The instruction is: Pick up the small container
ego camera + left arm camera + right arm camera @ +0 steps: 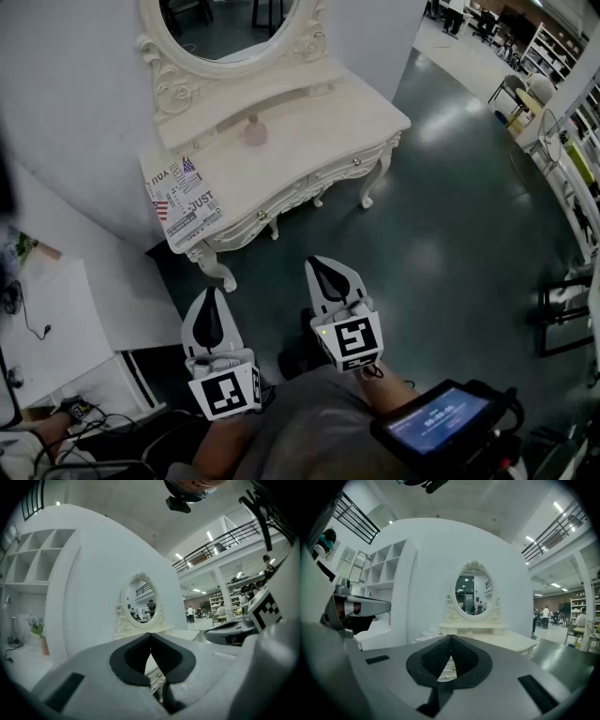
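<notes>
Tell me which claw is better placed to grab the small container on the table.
Probably the right claw: it sits further forward, nearer the small container, than the left claw. Both are shut and empty.

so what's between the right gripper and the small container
Head view: only dark glossy floor, then the front edge and bare top of the cream carved dressing table, before the small pinkish container.

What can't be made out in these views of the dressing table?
- Head view: small container too small and far to tell its lid or shape.
- Head view: mirror top cut off by the upper edge.
- Head view: printed sheet fine print too small to read.
- Gripper views: dressing table drawers largely hidden behind the shut left gripper and right gripper.
</notes>
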Available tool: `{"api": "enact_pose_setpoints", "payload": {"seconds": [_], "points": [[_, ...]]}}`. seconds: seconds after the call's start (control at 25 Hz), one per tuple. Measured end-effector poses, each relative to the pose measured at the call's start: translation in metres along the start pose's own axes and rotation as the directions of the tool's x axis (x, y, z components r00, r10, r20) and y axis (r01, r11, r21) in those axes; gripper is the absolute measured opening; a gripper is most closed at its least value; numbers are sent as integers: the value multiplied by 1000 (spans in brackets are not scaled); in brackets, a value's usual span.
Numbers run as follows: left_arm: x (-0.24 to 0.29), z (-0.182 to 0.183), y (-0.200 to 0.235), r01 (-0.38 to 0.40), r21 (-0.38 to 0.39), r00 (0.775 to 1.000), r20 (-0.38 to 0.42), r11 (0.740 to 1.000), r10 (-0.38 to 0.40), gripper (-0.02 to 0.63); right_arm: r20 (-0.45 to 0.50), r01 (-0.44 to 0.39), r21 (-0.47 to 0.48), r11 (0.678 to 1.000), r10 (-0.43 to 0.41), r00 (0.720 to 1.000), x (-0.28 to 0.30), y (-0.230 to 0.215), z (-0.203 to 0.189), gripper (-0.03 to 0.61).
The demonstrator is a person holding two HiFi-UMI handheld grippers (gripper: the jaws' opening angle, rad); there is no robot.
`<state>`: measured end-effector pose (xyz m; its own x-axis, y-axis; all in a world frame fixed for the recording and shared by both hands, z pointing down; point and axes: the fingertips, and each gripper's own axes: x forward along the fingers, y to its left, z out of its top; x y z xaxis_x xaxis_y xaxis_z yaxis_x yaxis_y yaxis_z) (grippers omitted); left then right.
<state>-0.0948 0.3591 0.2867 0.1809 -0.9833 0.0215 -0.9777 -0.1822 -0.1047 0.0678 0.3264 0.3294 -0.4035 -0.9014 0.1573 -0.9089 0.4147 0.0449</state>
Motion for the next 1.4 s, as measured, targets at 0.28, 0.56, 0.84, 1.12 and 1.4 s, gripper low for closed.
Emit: {"api": "enact_pose_setpoints", "payload": {"seconds": [0.28, 0.56, 0.84, 1.12, 1.4], "points": [[23, -5, -4, 6, 1, 1000, -20, 1000, -6, 14, -14, -4, -4, 1000, 4, 1000, 18, -13, -5, 12], [68, -9, -14, 3, 8, 999, -48, 1000, -3, 14, 20, -37, 33, 999, 36, 999, 52, -38, 4, 14], [126, 10, -37, -31, 17, 999, -35, 999, 32, 14, 9, -90, 27, 996, 90, 996, 93, -86, 14, 14], [163, 21, -47, -68, 6, 997, -23, 998, 68, 14, 19, -126, 6, 992, 126, 992, 134, -118, 30, 14], [200, 13, -25, -119, -3, 992, -35, 993, 119, 14, 14, -138, -6, 990, 138, 990, 182, -135, 30, 14]]}}
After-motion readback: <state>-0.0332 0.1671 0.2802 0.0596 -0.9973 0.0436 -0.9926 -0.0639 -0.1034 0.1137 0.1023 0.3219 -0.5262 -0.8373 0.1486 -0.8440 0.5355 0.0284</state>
